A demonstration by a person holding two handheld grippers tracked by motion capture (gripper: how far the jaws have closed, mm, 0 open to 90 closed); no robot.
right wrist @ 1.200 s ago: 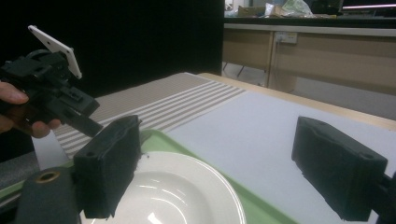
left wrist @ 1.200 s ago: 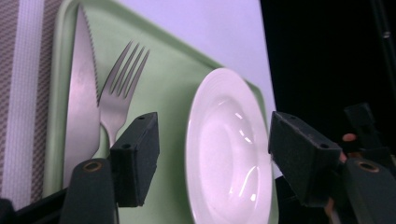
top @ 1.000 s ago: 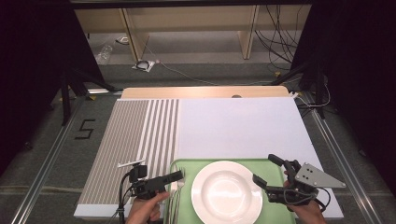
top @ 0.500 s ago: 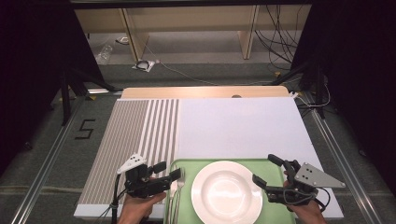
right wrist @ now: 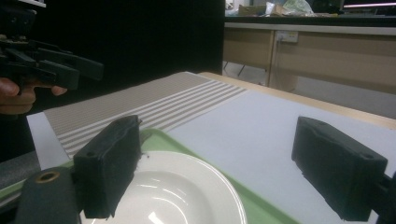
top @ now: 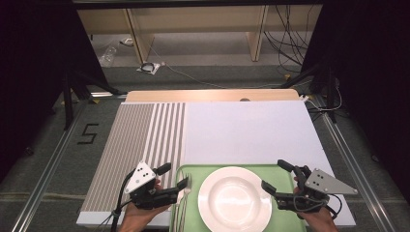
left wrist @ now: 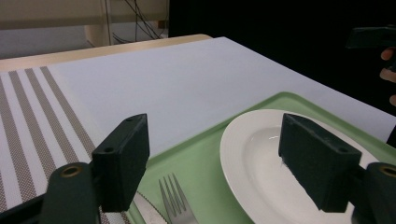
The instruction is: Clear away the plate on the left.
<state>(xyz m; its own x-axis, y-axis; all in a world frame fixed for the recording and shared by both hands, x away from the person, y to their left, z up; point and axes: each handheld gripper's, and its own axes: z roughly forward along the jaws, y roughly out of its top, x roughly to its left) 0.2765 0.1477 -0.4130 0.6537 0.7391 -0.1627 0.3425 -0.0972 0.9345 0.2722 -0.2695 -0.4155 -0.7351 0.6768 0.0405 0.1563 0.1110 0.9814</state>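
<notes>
left gripper: fingers spread wide, have just been opening, nothing between them; hovers at the tray's left edge, above the fork
right gripper: fingers wide apart, empty; sits at the plate's right side
round white ceramic plate: centred on the tray, untouched
flat green plastic tray: near edge of the surface
silver metal fork: on the tray, just left of the plate
surface: white board, grey-striped mat on its left part

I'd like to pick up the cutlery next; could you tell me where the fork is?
In the high view the fork lies on the green tray, left of the white plate, beside the left gripper.
</notes>
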